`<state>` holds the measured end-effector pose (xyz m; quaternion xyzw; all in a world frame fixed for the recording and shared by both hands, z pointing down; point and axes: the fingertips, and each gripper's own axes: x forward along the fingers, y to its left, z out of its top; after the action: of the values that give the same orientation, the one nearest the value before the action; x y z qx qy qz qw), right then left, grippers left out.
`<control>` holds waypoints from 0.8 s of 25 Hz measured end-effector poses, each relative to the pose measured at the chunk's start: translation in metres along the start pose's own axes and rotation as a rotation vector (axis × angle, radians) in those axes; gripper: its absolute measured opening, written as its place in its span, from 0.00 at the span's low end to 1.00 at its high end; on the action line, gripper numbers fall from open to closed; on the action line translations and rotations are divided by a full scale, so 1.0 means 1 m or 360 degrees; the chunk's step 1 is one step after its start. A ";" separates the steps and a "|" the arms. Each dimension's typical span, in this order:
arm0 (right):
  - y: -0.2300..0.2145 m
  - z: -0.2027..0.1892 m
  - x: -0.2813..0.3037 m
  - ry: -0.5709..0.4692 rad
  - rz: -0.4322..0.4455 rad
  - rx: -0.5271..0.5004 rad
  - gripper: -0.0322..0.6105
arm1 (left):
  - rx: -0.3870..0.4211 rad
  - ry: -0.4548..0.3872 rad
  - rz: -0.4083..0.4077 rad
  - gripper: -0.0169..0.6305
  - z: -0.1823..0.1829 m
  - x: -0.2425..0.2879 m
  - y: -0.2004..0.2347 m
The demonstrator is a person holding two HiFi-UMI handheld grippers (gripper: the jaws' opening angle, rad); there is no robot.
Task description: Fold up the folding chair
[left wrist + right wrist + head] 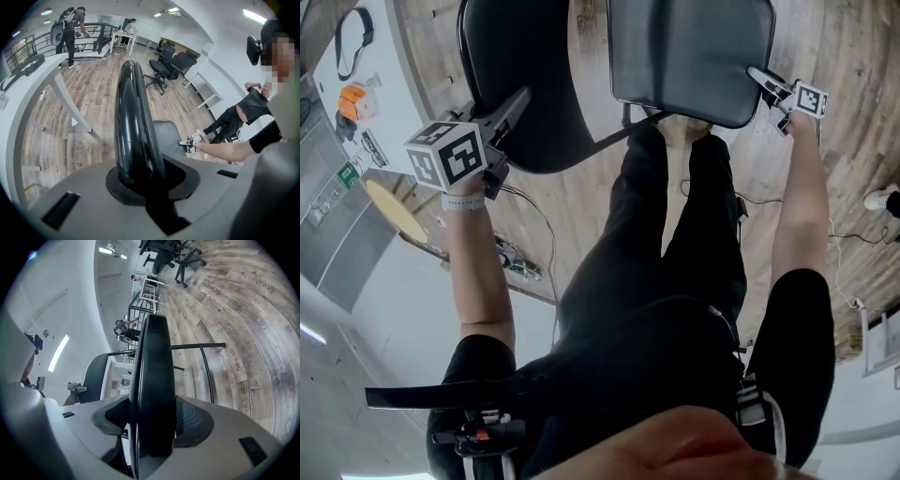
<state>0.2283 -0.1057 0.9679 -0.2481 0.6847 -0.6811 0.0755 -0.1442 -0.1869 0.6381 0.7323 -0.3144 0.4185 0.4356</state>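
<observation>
A person in black stands over a folding chair (pixel 675 37) on a plank floor (pixel 844 131), legs (pixel 694 225) planted just behind it and between the two outstretched arms. A white surface (pixel 389 56) runs along the left, carrying an orange object (pixel 356 101) and a black strap (pixel 352 37). A white shoe (pixel 881 199) shows at the far right edge.

In the left gripper view, office chairs (pixel 171 65) are grouped across the room and another person (pixel 70 28) stands by a railing.

The chair is open, its curved black back (pixel 534 56) on the left and its squared seat (pixel 712 84) on the right. The left tool (pixel 521 97) is nearly closed and clamped on the rim of the back, which fills the narrow gap between its jaws. The right tool (pixel 759 77) sits at the seat's near corner, its jaws wide apart astride the seat's thick edge. A dark gap shows on one side, so it is not yet clamped.
</observation>
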 end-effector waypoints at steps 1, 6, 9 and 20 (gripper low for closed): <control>0.009 -0.001 0.002 0.0008 0.0017 0.0005 0.47 | 0.0005 0.0003 0.0011 0.12 0.001 -0.004 -0.002; 0.068 -0.004 0.015 0.0022 0.0140 -0.0004 0.44 | 0.0013 0.0021 0.0072 0.12 0.006 -0.028 -0.008; 0.106 -0.011 0.026 0.0063 0.0202 0.0034 0.41 | 0.0006 0.0032 0.0105 0.12 0.006 -0.046 -0.006; 0.270 -0.026 0.127 0.0166 0.0543 0.0021 0.24 | 0.0035 0.0036 0.0169 0.12 0.017 -0.118 0.040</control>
<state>0.0428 -0.1525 0.7371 -0.0921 0.7154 -0.6749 0.1558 -0.2246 -0.2079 0.5433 0.7146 -0.3434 0.4526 0.4083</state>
